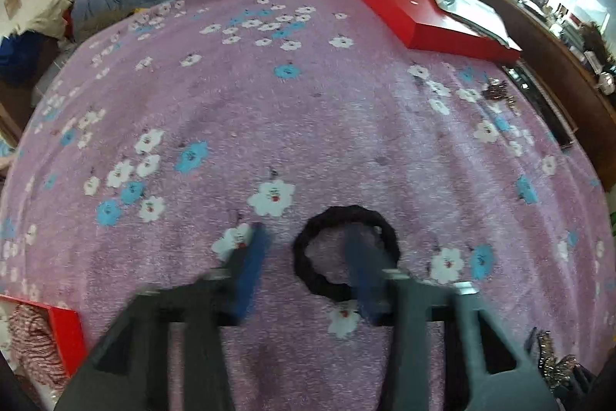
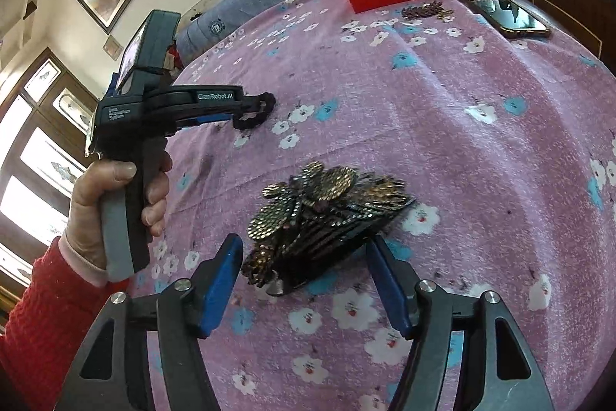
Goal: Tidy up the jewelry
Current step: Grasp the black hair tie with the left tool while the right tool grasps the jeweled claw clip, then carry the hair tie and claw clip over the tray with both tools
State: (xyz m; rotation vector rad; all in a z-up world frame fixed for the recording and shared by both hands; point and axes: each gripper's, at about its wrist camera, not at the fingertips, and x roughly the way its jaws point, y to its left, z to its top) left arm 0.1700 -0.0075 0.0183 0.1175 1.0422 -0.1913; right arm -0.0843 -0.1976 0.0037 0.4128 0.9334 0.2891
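A black braided hair tie (image 1: 308,259) lies on the purple floral cloth (image 1: 308,103). My left gripper (image 1: 306,232) is open; its right finger (image 1: 362,268) reaches through the ring and its left finger (image 1: 250,264) stands outside it. The right wrist view shows the left gripper (image 2: 252,110) at the hair tie (image 2: 256,114). A sequined butterfly hair clip (image 2: 319,214) lies on the cloth between the blue pads of my open right gripper (image 2: 304,243), near their tips. A small brown beaded piece (image 2: 423,11) lies far back.
A closed red box (image 1: 431,20) with papers on it sits at the back right. A phone (image 2: 504,16) lies near the right edge. An open red box (image 1: 57,330) with striped fabric is at the lower left. The butterfly clip shows at the lower right (image 1: 554,361).
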